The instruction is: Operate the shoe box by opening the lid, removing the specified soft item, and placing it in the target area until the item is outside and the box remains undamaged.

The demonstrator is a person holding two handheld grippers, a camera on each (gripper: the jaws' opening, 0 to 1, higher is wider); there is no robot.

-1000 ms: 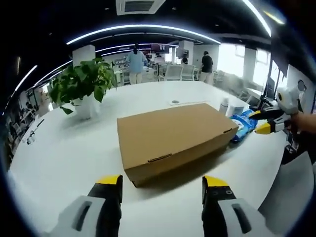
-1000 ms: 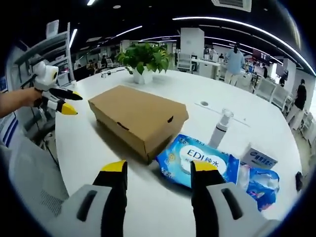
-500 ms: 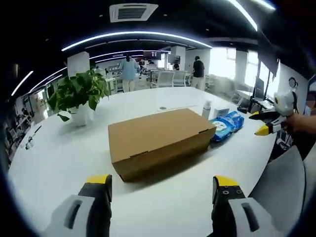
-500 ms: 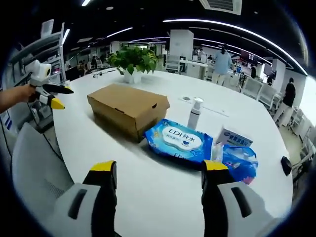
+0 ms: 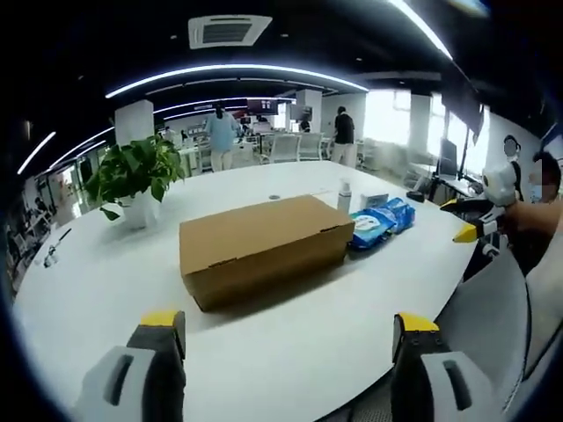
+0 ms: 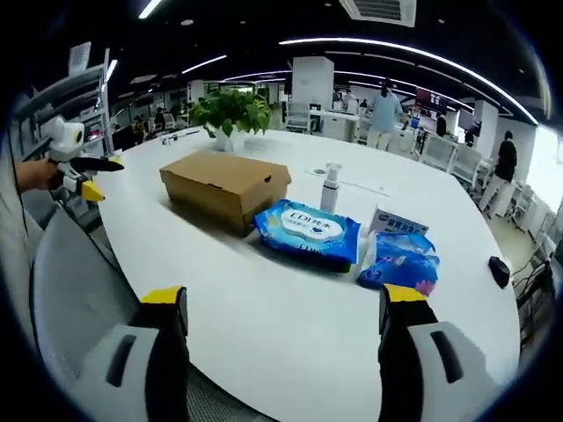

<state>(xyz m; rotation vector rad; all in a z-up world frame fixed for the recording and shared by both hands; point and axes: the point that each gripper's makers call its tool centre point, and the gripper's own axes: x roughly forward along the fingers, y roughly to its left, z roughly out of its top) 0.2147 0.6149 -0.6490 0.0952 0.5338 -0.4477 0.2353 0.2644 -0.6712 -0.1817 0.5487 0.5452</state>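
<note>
We are drawing both grippers, left (image 5: 286,338) and right (image 6: 283,316), back from the closed brown cardboard shoe box (image 5: 262,248), now lying well ahead of released, empty fingers, so lid opening is not yet beginning.

Blue wet-wipe pack (image 6: 307,231) beside the shoe box (image 6: 224,185): "EDI" printed on its white label; remaining text illegible.

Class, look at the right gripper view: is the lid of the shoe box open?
No. The shoe box sits on the table with its lid flat and closed, its front tabs tucked in.
</note>
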